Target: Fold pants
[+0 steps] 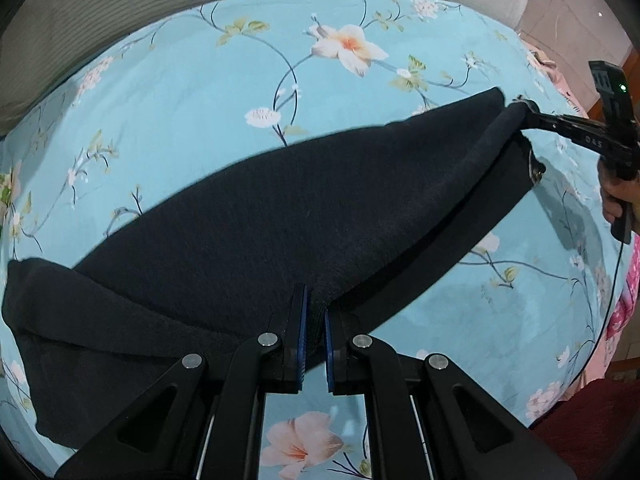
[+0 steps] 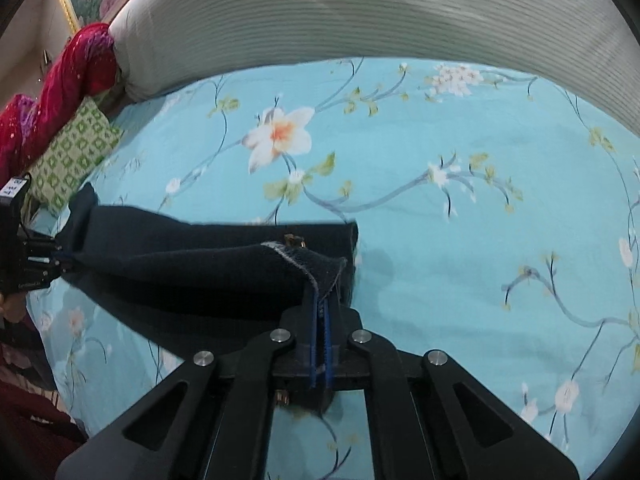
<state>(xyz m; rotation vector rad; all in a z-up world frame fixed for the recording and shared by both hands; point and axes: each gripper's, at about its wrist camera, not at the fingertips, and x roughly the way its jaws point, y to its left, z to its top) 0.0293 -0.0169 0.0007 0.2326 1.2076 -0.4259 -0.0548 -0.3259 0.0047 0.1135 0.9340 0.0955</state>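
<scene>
Dark navy pants [image 1: 280,216] are stretched between my two grippers, lifted a little above the blue floral bedsheet [image 1: 192,92]. My left gripper [image 1: 315,312] is shut on one end of the fabric; a fold hangs to its left. My right gripper [image 2: 322,304] is shut on the other end of the pants [image 2: 192,264], near the waistband with its metal button [image 2: 294,240]. In the left wrist view the right gripper [image 1: 524,114] shows at the far right, pinching the cloth. In the right wrist view the left gripper [image 2: 60,262] shows at the far left.
A grey ribbed headboard or cushion [image 2: 360,12] runs along the far edge of the bed. A green patterned pillow [image 2: 72,156] and red cloth [image 2: 76,76] lie at the left. Pink fabric [image 1: 624,300] hangs at the bed's right side.
</scene>
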